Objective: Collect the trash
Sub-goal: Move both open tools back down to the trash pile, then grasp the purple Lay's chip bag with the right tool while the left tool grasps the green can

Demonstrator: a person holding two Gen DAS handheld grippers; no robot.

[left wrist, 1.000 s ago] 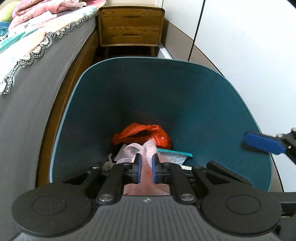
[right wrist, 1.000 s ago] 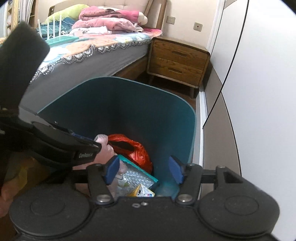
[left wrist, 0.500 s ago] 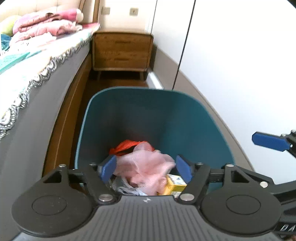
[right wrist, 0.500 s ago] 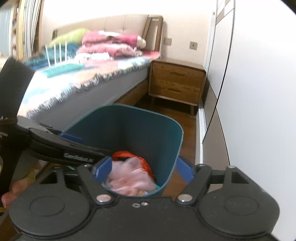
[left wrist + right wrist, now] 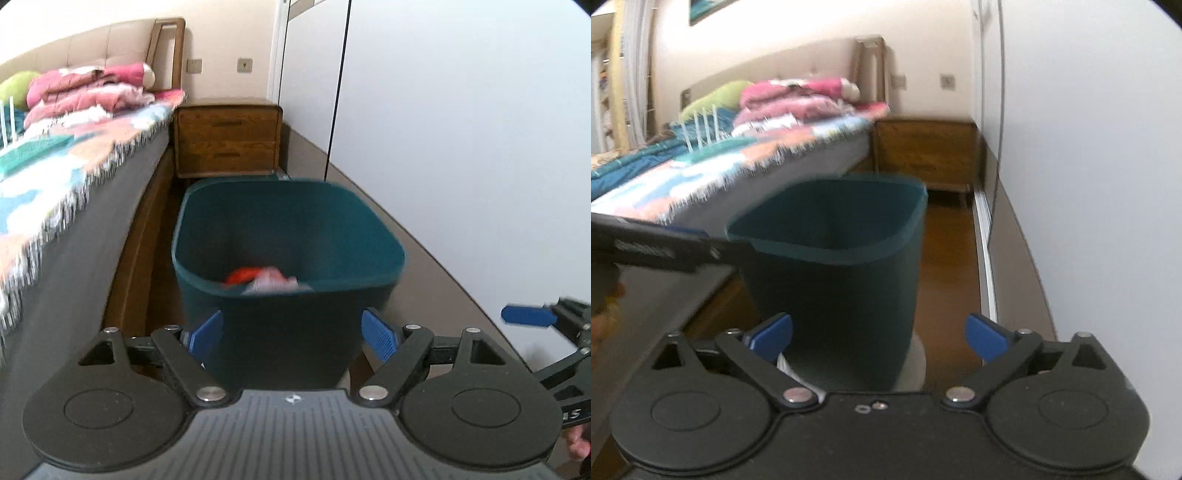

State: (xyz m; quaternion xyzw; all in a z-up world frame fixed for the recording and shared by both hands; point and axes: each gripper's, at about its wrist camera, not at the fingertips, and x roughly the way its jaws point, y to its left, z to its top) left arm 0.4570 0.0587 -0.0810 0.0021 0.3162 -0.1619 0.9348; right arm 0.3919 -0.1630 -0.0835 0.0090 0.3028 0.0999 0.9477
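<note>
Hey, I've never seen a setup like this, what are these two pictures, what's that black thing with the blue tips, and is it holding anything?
These are two hand-held grabbers, each carrying its own camera looking forward past its two blue-tipped fingers. One picture comes from the left gripper, the other from the right gripper. Both face a dark teal bin standing on the floor between a bed and a white wardrobe, with a wooden nightstand behind. Pink and orange trash lies inside the bin. Both sets of jaws are opening and hold nothing.

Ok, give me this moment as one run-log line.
left gripper: jaws opening, nothing between | right gripper: jaws opening, nothing between | teal bin: upright beside bed | pink bag: inside bin
</note>
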